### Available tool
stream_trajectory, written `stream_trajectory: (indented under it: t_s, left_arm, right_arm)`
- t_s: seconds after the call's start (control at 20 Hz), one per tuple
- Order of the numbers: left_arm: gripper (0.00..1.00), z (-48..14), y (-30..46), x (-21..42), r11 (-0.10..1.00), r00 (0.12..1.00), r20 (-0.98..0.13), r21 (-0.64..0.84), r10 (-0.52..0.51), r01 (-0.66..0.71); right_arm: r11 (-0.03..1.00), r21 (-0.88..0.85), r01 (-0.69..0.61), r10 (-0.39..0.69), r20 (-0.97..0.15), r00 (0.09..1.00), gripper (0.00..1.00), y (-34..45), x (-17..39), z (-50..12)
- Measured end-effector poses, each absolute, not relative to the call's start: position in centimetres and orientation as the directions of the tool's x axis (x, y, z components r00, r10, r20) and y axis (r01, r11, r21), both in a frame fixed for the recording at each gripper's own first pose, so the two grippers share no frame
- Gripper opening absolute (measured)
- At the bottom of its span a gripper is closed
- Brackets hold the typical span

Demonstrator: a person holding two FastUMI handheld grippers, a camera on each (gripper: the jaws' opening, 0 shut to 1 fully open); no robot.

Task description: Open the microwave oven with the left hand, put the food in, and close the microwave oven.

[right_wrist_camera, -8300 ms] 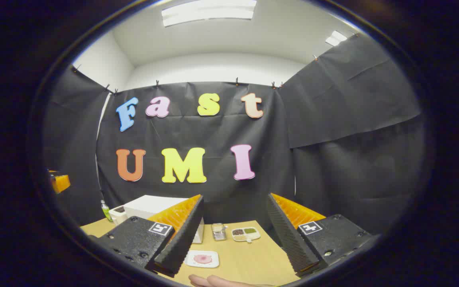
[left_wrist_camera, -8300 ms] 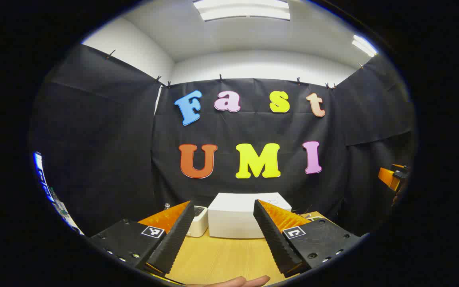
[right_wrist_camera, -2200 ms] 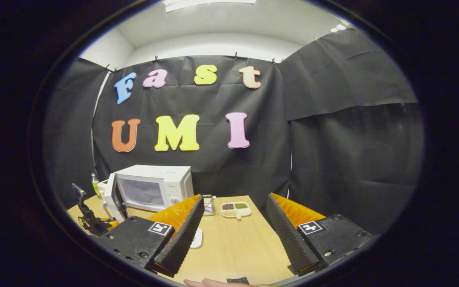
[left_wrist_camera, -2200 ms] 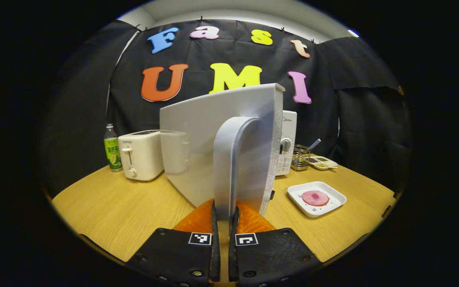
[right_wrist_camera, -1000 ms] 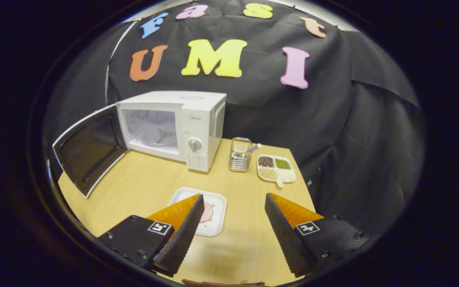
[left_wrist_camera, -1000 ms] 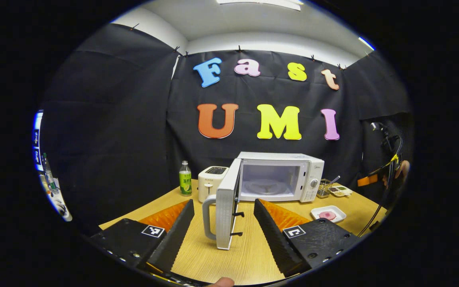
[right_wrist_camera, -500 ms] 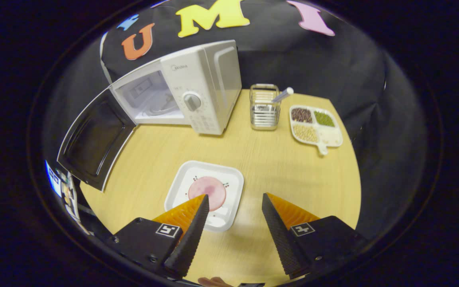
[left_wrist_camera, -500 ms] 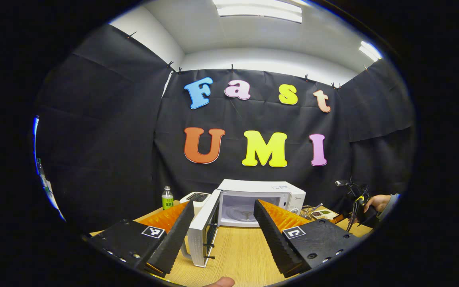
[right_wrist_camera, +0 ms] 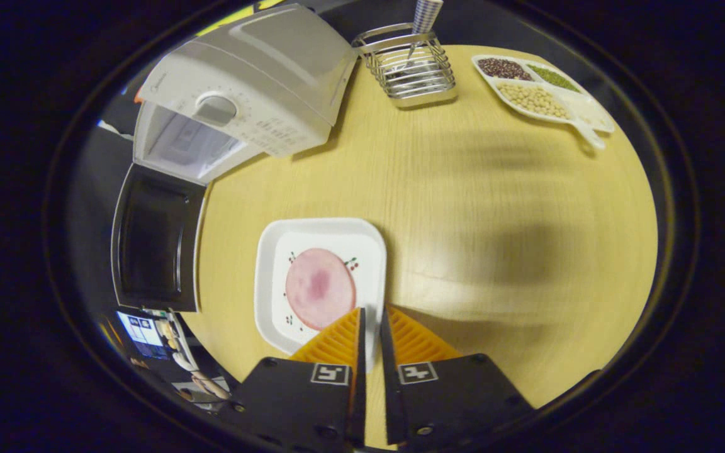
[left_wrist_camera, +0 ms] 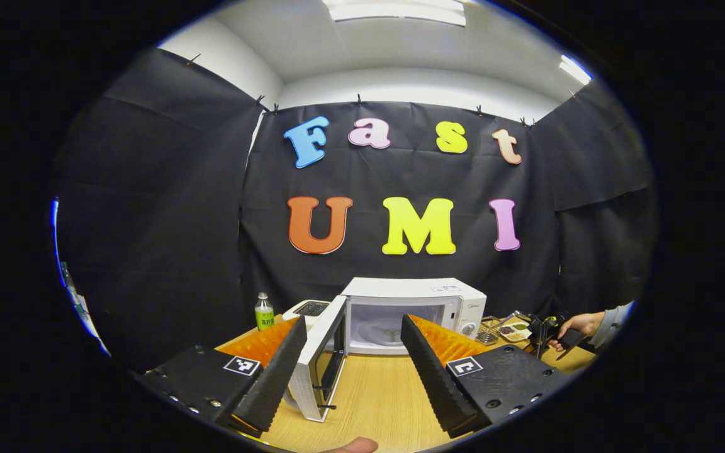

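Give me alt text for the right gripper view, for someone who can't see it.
The right gripper is closed on the rim of a white plate holding a pink slice of ham, on a wooden table. Beyond stands a white microwave, its door swung open.

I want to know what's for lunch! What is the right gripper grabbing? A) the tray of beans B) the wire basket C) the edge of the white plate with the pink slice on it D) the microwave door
C: in the right gripper view the right gripper has its fingers closed on the rim of the white plate that carries the pink slice.
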State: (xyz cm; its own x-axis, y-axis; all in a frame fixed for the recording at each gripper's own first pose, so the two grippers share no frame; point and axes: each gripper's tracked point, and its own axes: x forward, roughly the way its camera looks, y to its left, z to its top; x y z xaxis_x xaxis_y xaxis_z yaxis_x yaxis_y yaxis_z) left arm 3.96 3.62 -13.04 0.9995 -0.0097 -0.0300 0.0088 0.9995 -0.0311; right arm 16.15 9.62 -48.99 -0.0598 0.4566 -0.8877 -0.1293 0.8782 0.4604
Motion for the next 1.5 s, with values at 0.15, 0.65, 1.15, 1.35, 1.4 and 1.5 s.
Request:
stream_trajectory:
  t_s: [0.15, 0.65, 1.15, 1.35, 1.4, 1.5]
  left_arm:
    - [0.92, -12.6, 3.0, 3.8, 0.999, 1.0, -0.008, -0.028, -0.022, 0.022]
    - [0.92, -12.6, 3.7, 2.7, 0.998, 1.0, 0.004, -0.069, -0.006, 0.006]
    - [0.92, -15.7, 7.1, 2.1, 0.998, 0.997, -0.064, 0.036, 0.052, -0.05]
    - [0.92, -16.5, 8.2, 1.3, 0.998, 0.994, -0.098, 0.006, 0.056, -0.055]
    - [0.92, -16.5, 8.3, 1.0, 0.998, 0.994, -0.1, -0.008, 0.054, -0.055]
    - [0.92, -16.7, 8.6, 0.7, 0.999, 0.994, -0.103, -0.024, 0.046, -0.048]
  right_arm:
    - [0.847, 0.513, -0.143, 0.499, -0.858, -0.122, 0.04, 9.3, 16.2, -48.9]
    - [0.776, 0.629, 0.047, 0.631, -0.774, -0.044, 0.04, 9.9, 14.0, -46.7]
    - [0.711, 0.696, 0.101, 0.692, -0.718, 0.079, 0.04, 16.1, 11.1, -40.4]
    - [0.723, 0.676, 0.142, 0.658, -0.737, 0.156, 0.04, 20.3, 10.6, -40.1]
    - [0.711, 0.683, 0.166, 0.661, -0.73, 0.17, 0.04, 21.7, 10.4, -39.9]
    - [0.7, 0.689, 0.187, 0.662, -0.725, 0.19, 0.04, 24.5, 10.4, -39.8]
